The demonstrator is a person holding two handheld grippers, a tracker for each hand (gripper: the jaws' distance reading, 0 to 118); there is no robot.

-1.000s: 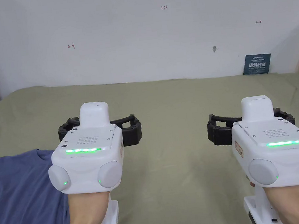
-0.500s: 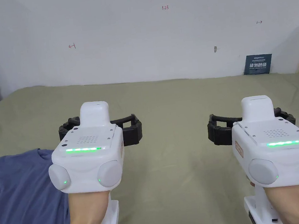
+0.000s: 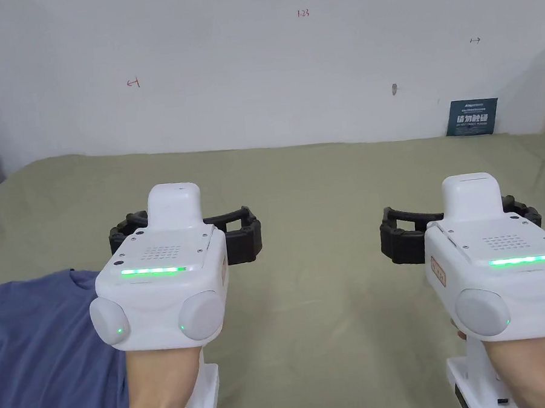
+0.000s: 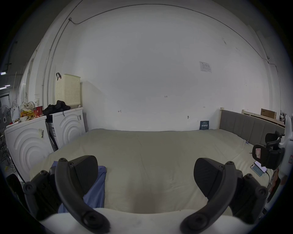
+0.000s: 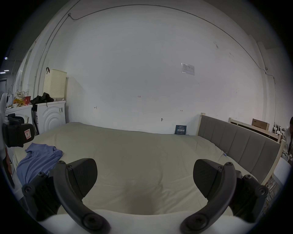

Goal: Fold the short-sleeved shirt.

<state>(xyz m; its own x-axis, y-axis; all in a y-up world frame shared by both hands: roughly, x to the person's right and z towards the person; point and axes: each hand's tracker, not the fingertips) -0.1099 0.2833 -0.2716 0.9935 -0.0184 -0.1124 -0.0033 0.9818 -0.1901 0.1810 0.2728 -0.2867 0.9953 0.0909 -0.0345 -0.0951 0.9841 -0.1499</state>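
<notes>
Both tools hang over bare bedding with nothing between their jaws: the left gripper point(image 4: 145, 175) has its jaws spread wide, and so does the right gripper point(image 5: 145, 175). The blue shirt point(image 3: 35, 360) lies at about eight o'clock in the head view, rumpled on the olive bed cover point(image 3: 326, 208), beside and partly under the left forearm. Seen from the right gripper view, the shirt point(image 5: 39, 159) sits off at nine o'clock, near the bed's left edge. Its long axis seems to run from the near edge away toward the wall, roughly six to twelve o'clock, and the bunched notch at its far end may be the collar, though the creases make that uncertain. The main risk, as I judge it, is grabbing a loose fold rather than a true hem or shoulder, since the cloth is not spread flat; that would drag it into a tighter heap. Being so near the edge, a careless pull could also slide it off the bed.
</notes>
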